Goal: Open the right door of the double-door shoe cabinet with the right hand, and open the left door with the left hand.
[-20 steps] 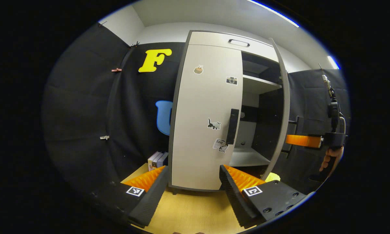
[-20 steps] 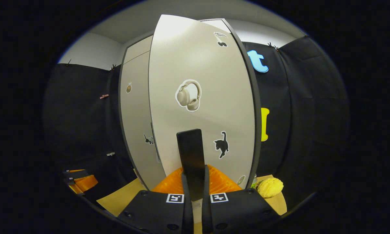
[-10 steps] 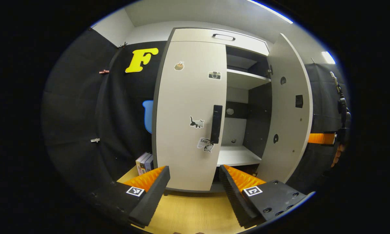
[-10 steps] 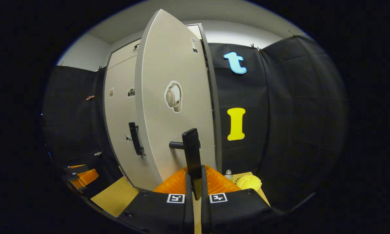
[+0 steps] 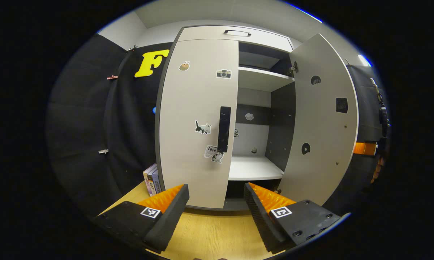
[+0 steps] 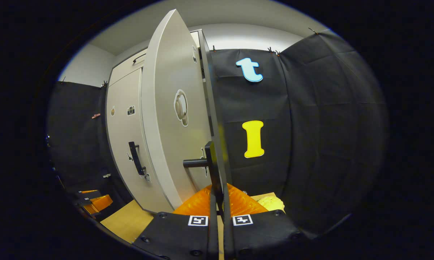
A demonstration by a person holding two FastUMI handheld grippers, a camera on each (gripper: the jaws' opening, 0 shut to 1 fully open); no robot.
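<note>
Books (image 5: pixel 151 179) beside shut left door (image 5: pixel 197 119)

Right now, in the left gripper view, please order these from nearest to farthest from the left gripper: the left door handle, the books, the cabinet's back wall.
From the left gripper:
1. Books, low on the left, beside the cabinet.
2. Left door handle, ahead, on the shut left door.
3. Back wall, deep inside, behind the open right door.

Open air lies between the left claw (image 5: pixel 216 196) and the left door's handle (image 5: pixel 224 129). The swung-out right door (image 5: pixel 319 119) walls the right side; books (image 5: pixel 151 179) stand left.
</note>
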